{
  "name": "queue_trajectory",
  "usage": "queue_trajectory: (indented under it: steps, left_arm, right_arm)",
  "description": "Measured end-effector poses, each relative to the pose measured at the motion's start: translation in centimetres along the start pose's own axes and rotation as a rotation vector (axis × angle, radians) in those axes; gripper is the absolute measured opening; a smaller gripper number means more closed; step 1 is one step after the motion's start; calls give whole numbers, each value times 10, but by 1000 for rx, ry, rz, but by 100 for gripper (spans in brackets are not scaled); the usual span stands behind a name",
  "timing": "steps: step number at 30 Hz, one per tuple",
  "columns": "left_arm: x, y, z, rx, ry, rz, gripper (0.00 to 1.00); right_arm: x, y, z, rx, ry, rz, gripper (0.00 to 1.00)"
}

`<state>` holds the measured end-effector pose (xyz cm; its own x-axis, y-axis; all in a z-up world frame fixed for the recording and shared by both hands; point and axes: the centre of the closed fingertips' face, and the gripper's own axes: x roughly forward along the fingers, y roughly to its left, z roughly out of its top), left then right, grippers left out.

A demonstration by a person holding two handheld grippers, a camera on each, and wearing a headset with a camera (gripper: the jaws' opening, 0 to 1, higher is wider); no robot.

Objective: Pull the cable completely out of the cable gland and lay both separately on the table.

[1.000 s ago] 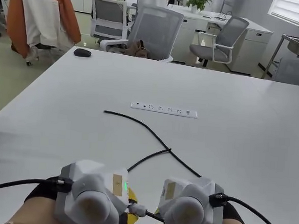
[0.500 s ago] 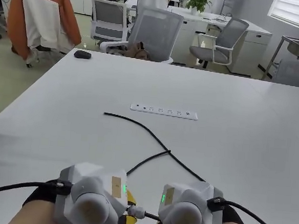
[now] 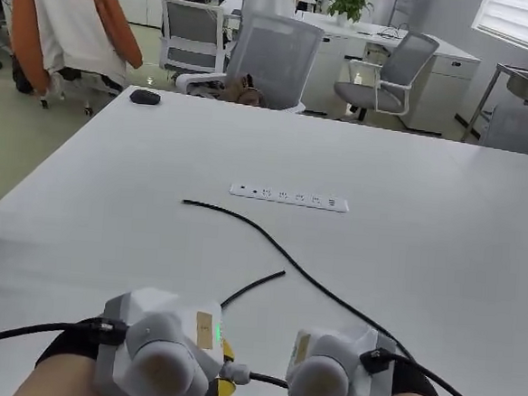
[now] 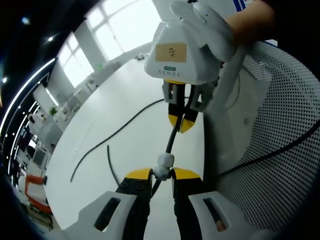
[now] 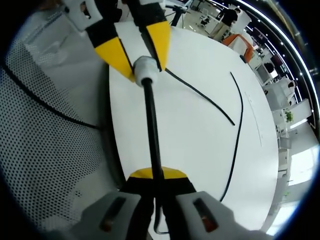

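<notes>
Cable: black, and look at it, pulled straight up the middle of the right gripper view, from the jaws at the bottom to the gland near the top. In the head view the rest trails over the table, from left of centre down toward the lower right, with a loose end lying just below centre.
Cable gland: small, pale grey, threaded on the cable (not off it yet), low in the centre of the left gripper view. At the bottom edge of the head view it sits between the two grippers.
Left gripper: jaws pinched in on the cable gland, a yellow tip touching it on each side.
Right gripper: jaws closed right down on the cable, near the gland but apart from it, a bare run of cable between.
Table: white and wide, taking up most of the head view.
Power strip: white, flat on the table above centre, just beyond the cable's far end.
Mouse: dark, at the table's far edge, upper left.
Chairs: grey office chairs behind the table along the top of the frame; one at upper left wears an orange-and-white jacket.
</notes>
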<state>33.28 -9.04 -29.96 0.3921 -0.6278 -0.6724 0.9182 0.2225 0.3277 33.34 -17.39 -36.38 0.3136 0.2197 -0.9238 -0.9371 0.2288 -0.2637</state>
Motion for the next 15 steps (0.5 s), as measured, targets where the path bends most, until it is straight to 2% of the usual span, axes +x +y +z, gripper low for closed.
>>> queue_trajectory:
  steps: [5, 9, 10, 12, 13, 15]
  left_arm:
    - [0, -1, -1, 3, 7, -2, 17]
    - [0, -2, -3, 6, 15, -4, 17]
    - [0, -2, -3, 8, 14, -4, 17]
    - [0, -3, -1, 15, 12, -6, 17]
    - [0, -4, -1, 22, 11, -6, 17]
    - [1, -5, 0, 25, 10, -13, 17]
  right_arm:
    - [-1, 2, -4, 34, 10, 18, 1]
    - [-1, 7, 3, -9, -5, 25, 11]
    - [-2, 9, 8, -9, -26, 32, 15]
    - [-6, 13, 34, 1, -155, 53, 22]
    - [-11, 15, 48, 9, -227, 69, 23]
    - [-16, 19, 58, 7, -279, 88, 19]
